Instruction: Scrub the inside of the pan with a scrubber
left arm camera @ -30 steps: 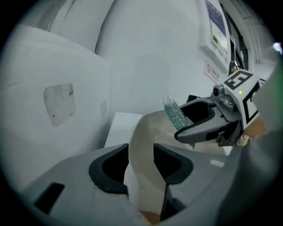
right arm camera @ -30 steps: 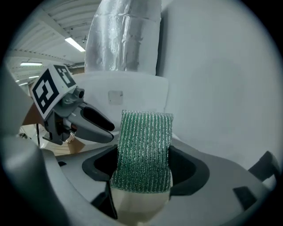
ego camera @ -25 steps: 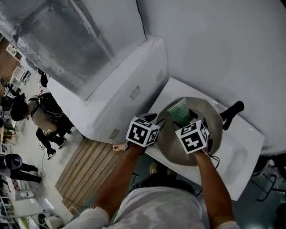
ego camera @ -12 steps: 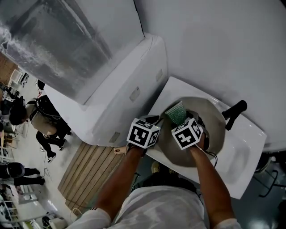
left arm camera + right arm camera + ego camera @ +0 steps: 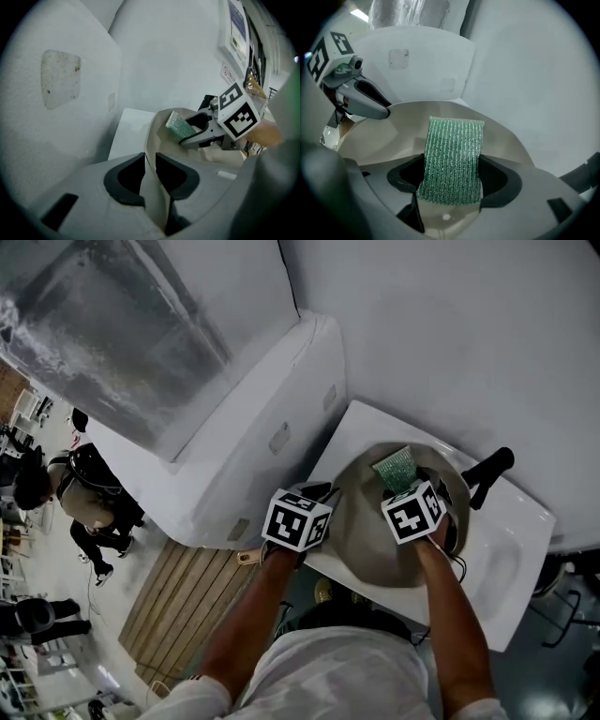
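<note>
A beige pan [image 5: 375, 540] with a black handle [image 5: 489, 474] sits in a white sink [image 5: 511, 563]. My left gripper [image 5: 328, 498] is shut on the pan's near-left rim. In the left gripper view the thin pan wall [image 5: 152, 140] runs between the two pads of the left gripper [image 5: 150, 166]. My right gripper [image 5: 403, 486] is shut on a green mesh scrubber [image 5: 396, 467], which it holds inside the pan near the far wall. In the right gripper view the scrubber [image 5: 452, 157] stands upright between the jaws of the right gripper [image 5: 452, 180], over the pan's inside [image 5: 389, 136].
A white cabinet block [image 5: 272, 427] stands left of the sink, with a white wall [image 5: 450, 334] behind. Below left lie a wooden floor pallet [image 5: 187, 601] and a person [image 5: 89, 488] far off. The sink's flat part [image 5: 497, 596] lies right of the pan.
My right gripper has carried the scrubber across the pan's inside, from the left part toward the handle side. The left gripper stays at the near-left rim.
</note>
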The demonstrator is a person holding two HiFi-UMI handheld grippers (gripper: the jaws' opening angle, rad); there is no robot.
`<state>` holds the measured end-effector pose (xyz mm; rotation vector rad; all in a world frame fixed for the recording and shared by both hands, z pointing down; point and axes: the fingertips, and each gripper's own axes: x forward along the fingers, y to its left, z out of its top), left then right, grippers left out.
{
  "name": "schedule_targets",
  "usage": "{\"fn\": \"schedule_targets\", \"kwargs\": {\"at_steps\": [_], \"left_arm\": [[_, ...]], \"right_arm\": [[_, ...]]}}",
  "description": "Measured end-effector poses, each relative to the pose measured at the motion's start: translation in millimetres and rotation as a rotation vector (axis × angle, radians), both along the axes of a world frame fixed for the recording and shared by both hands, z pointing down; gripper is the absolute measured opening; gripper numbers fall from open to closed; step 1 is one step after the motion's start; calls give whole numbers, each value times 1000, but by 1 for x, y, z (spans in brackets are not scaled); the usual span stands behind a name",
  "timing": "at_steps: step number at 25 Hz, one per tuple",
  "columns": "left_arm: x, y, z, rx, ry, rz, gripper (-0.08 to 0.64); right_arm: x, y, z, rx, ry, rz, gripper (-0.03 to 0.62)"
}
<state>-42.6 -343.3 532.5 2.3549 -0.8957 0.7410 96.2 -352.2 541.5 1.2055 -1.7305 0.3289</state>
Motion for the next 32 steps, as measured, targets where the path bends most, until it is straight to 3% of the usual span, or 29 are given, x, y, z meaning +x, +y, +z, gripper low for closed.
{"fn": "schedule_targets", "kwargs": {"at_steps": [5,12,19,32], "left_arm": [[-1,-1,0,1,16,-2,83],[-1,-1,-2,-2,33,-9,83],[-1,0,-1,-13,41,-15,81],[-2,0,-1,-14,36,-9,81]], "right_arm": [[3,8,-13,15,16,-6,351],[-51,35,-5,-54,-7,-125,351],[-75,44,21,-121,-13,-159,351],[-9,41,20,-146,97,-55,351]]}}
